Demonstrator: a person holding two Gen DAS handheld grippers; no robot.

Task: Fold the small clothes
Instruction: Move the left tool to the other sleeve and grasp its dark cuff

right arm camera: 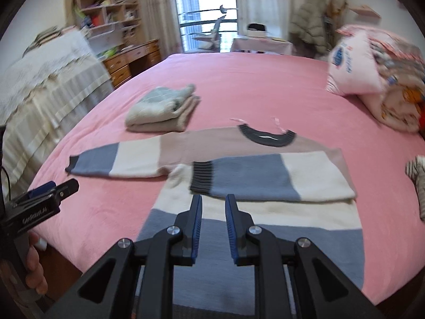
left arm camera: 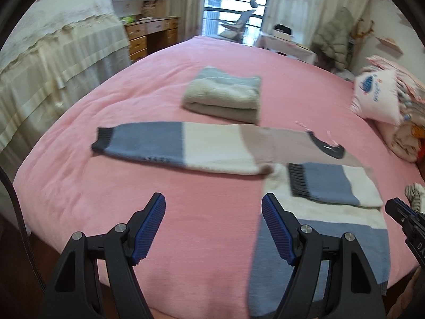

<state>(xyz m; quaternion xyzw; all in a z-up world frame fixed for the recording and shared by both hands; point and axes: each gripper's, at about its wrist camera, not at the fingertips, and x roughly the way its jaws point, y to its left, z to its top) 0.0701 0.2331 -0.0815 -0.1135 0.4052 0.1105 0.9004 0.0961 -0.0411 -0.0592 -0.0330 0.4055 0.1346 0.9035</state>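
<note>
Item one, far left: a cloth-draped piece of furniture [right arm camera: 47, 79] stands beside the bed [left arm camera: 212, 58], apart from the work.

Item two: the left gripper [left arm camera: 213, 207] hangs over bare pink cover near the bed's near edge. Its jaws stand wide with nothing between them. The person's hand [right arm camera: 33, 265] is visible on its grip in the right wrist view.

Item three: a folded grey-green garment [left arm camera: 223, 95] lies toward the middle of the bed, well beyond the sweater, evidently set there to keep finished work off the working area.

Item four, the task's thing: a colour-block sweater [right arm camera: 260, 212] lies flat at the near edge, neckline [right arm camera: 267, 137] toward the far side. Its left sleeve [left arm camera: 170, 146] stretches straight out toward the bed's left edge. Its right sleeve [right arm camera: 265, 178] is laid across the chest, cuff pointing left. In my judgement the fold is partly done, the outstretched sleeve remaining.

Item five: the right gripper [right arm camera: 213, 207] hovers over the sweater's lower body, just short of the folded sleeve. Its jaws stand narrowly apart and hold nothing; no cloth lies between them.

Item six, right edge: a pillow [right arm camera: 353, 66] and a bundled quilt [right arm camera: 398, 101] sit near the head of the bed; a striped garment [right arm camera: 419, 180] lies at the right edge, presumably awaiting its turn.
</note>
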